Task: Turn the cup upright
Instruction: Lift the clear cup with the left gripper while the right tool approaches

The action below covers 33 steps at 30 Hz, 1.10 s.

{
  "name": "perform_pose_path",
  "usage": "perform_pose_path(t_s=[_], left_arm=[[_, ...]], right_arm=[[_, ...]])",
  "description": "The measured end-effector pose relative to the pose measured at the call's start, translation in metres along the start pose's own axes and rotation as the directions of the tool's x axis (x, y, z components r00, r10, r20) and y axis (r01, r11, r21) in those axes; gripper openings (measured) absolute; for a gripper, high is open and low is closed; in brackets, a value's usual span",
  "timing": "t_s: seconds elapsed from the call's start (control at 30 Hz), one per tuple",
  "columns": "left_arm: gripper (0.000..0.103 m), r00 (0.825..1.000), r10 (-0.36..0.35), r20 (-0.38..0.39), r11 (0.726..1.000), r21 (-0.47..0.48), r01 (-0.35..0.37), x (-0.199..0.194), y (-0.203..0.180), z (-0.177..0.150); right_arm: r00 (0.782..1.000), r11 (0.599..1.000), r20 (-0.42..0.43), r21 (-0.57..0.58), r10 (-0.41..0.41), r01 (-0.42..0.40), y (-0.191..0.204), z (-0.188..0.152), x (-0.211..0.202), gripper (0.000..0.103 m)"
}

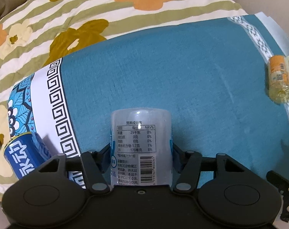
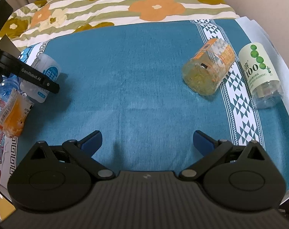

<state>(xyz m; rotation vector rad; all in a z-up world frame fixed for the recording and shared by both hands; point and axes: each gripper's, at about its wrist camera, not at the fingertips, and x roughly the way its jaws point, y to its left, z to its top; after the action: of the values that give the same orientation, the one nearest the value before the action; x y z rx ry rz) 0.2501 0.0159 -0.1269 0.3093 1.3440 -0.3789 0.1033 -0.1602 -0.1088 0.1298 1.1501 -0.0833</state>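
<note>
Between the left gripper's [image 1: 141,150] fingers, a pale translucent cup [image 1: 140,145] with a white nutrition label and barcode is sitting clamped, jaws closing on both its sides. Its closed end is pointing away from the camera over the blue cloth [image 1: 163,72]; the wrist view alone is not showing whether it is touching the cloth. From the right wrist view the same cup [image 2: 43,76] is showing at the far left, with the left gripper's black finger [image 2: 29,74] crossing in front of it.

Right gripper [image 2: 147,141] is hovering over bare cloth, blue-padded jaws spread wide, gripping nothing.

Left of the held cup, a dark blue cup [image 1: 26,158] is lying on the patterned border. An orange-labelled pouch-like container [image 2: 12,114] is lying near the left edge in the right view.

Farther right, an orange-labelled clear cup [image 2: 209,68] is lying on its side, open mouth facing the camera, partly on the white triangle-pattern stripe [image 2: 238,103]. Just beside it, a green-labelled clear cup [image 2: 261,74] is lying on its side too.

Beyond the cloth, a striped floral quilt [image 1: 106,5] is covering the far side.
</note>
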Motion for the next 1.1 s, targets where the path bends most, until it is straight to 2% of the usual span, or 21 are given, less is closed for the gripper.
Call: perform_pose_path(t_s=[0.3, 0.57, 0.8, 1.1], left_arm=[[0.064, 0.998, -0.023, 0.053, 0.999, -0.034, 0.025, -0.043, -0.035, -0.011], [0.064, 0.993, -0.069, 0.092, 0.990, -0.119, 0.080, -0.068, -0.081, -0.037], [0.064, 0.991, -0.113, 0.066, 0.970, -0.210, 0.125, -0.053, -0.125, -0.056], [0.064, 0.994, -0.111, 0.014, 0.952, -0.284, 0.110, -0.014, -0.152, -0.062]], right_arm=[[0.999, 1.000, 0.033, -0.014, 0.006, -0.006, -0.011, -0.003, -0.032, 0.103], [0.998, 0.994, 0.063, -0.109, 0.030, -0.023, -0.032, -0.011, -0.058, 0.103], [0.997, 0.983, 0.043, -0.176, 0.058, -0.049, -0.055, -0.026, -0.063, 0.103], [0.998, 0.971, -0.003, -0.231, 0.059, -0.058, -0.083, -0.039, -0.047, 0.103]])
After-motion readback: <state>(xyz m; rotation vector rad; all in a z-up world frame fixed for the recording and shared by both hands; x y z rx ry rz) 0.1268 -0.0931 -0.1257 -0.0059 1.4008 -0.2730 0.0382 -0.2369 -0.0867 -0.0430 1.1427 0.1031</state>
